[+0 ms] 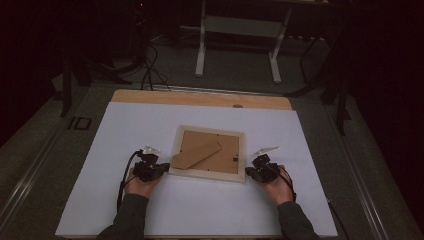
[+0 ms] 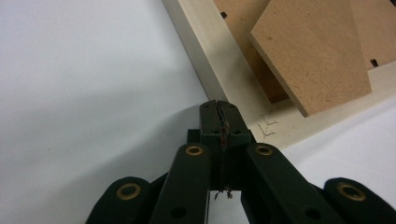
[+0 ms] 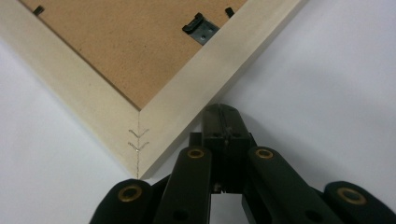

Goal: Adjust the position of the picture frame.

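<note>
The picture frame (image 1: 208, 153) lies face down in the middle of the white bench (image 1: 125, 130), its fibreboard stand (image 2: 312, 51) tilted up off the back. Expect it light and stiff, probably with breakable glass underneath, so take it by the pale wooden rails near the stapled corners, never by the stand. Your left gripper (image 2: 219, 108) and right gripper (image 3: 223, 113) are both clenched empty, at the near corners.

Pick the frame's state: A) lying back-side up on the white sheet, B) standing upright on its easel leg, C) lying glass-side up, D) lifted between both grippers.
A: the picture frame lies flat on the white sheet, with its brown backing board and easel leg facing up.
</note>
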### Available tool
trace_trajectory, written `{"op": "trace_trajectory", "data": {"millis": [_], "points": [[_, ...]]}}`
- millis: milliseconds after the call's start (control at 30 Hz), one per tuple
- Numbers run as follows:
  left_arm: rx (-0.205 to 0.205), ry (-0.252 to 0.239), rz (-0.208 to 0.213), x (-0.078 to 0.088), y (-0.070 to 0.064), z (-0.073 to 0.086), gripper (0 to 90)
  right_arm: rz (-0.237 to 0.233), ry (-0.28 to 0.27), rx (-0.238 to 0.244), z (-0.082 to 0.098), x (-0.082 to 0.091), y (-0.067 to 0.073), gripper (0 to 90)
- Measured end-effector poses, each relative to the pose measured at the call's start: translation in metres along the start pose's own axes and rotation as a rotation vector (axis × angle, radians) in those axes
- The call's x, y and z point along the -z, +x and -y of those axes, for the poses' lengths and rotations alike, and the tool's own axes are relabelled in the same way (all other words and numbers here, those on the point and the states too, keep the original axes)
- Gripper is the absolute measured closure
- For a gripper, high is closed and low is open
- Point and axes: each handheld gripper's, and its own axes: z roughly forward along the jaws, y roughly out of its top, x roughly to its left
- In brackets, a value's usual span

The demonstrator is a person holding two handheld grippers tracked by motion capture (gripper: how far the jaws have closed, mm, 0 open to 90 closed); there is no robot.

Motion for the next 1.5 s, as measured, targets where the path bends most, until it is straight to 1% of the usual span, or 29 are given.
{"op": "trace_trajectory", "data": {"millis": [100, 200, 400, 467, 533, 700, 833, 867, 900, 1000, 1133, 1200, 1300, 1433, 1500], "points": [[0.001, 0.003, -0.003, 0.001, 0.000, 0.001, 90.0, -0.002, -0.005, -0.012, -0.004, -0.003, -0.003, 90.0], [0.006, 0.004, -0.005, 0.001, 0.000, 0.001, 90.0, 0.003, -0.005, -0.009, -0.006, -0.005, -0.003, 90.0], [0.012, 0.006, -0.011, 0.002, -0.001, 0.001, 90.0, -0.012, -0.018, -0.018, -0.005, -0.005, -0.005, 90.0], [0.015, 0.005, -0.015, 0.002, -0.001, 0.002, 90.0, -0.019, -0.035, -0.027, -0.004, -0.006, -0.007, 90.0], [0.019, 0.007, -0.014, 0.003, -0.001, 0.002, 90.0, -0.014, -0.043, -0.025, -0.004, -0.007, -0.006, 90.0], [0.021, 0.011, -0.009, 0.004, 0.000, 0.002, 90.0, -0.003, -0.058, -0.040, -0.005, -0.009, -0.005, 90.0], [0.025, 0.012, -0.003, 0.004, 0.002, 0.002, 90.0, 0.012, -0.058, -0.030, -0.006, -0.009, -0.003, 90.0], [0.026, 0.013, -0.004, 0.005, 0.003, 0.002, 90.0, 0.044, -0.054, -0.018, -0.006, -0.010, 0.002, 90.0], [0.027, 0.015, -0.003, 0.005, 0.003, 0.002, 90.0, 0.051, -0.051, -0.011, -0.007, -0.010, 0.003, 90.0], [0.030, 0.017, -0.008, 0.006, 0.004, 0.003, 90.0, 0.049, -0.054, -0.012, -0.008, -0.011, 0.004, 90.0], [0.034, 0.016, -0.012, 0.006, 0.005, 0.003, 90.0, 0.061, -0.051, -0.004, -0.009, -0.011, 0.007, 90.0], [0.035, 0.015, -0.014, 0.007, 0.005, 0.003, 90.0, 0.061, -0.055, -0.011, -0.010, -0.012, 0.007, 90.0], [0.039, 0.016, -0.016, 0.007, 0.005, 0.003, 90.0, 0.055, -0.061, -0.021, -0.010, -0.013, 0.006, 90.0], [0.040, 0.017, -0.013, 0.007, 0.006, 0.003, 90.0, 0.054, -0.059, -0.017, -0.010, -0.013, 0.006, 90.0], [0.040, 0.016, -0.017, 0.007, 0.005, 0.003, 90.0, 0.043, -0.061, -0.016, -0.010, -0.013, 0.005, 90.0]]}}
